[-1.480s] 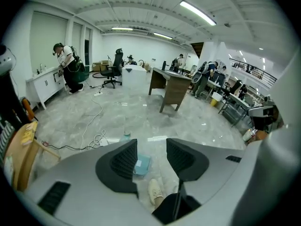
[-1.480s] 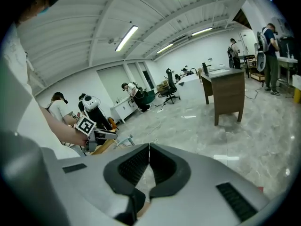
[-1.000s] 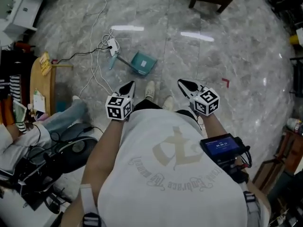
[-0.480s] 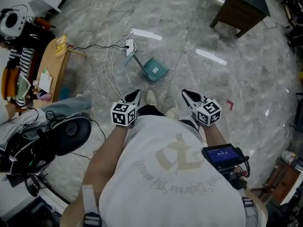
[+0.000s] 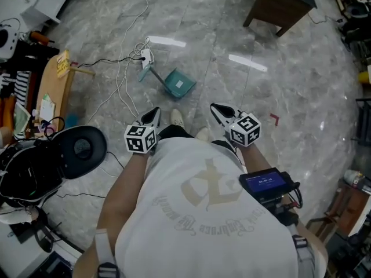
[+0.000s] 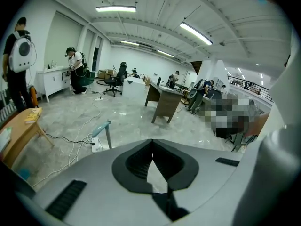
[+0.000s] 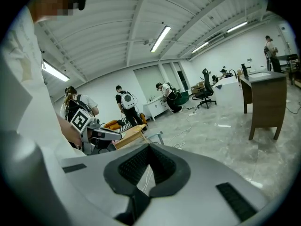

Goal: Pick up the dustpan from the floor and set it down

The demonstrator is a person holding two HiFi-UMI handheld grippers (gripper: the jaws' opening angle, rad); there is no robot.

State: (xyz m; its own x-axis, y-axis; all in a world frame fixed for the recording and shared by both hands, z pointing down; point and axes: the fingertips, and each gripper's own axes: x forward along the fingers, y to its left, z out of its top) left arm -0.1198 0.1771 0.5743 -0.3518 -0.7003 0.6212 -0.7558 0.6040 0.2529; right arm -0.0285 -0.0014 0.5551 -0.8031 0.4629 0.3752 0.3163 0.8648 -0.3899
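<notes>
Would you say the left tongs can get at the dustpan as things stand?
Probably not yet: the left tongs are shut and held at waist height, while the dustpan lies on the floor ahead of the feet. Nothing blocks the path, though white cables lie beside its handle.

The hall is brightly and evenly lit from above by long ceiling light strips [image 6: 115, 8], which are seen in both gripper views. In the head view two of them are mirrored as white streaks of glare on the polished floor [image 5: 301, 97], where only faint, soft shadows are cast. Strong barrel distortion is seen in all views: straight lines are bowed, and the corners of the gripper views are cut off in black. The pale shells of the left gripper [image 6: 152, 147] and right gripper [image 7: 148, 147] are evenly lit, while the recesses around the fingers [image 6: 137, 163] are left dark. Distant people [image 6: 75, 72] are rendered small, without fine detail.
</notes>
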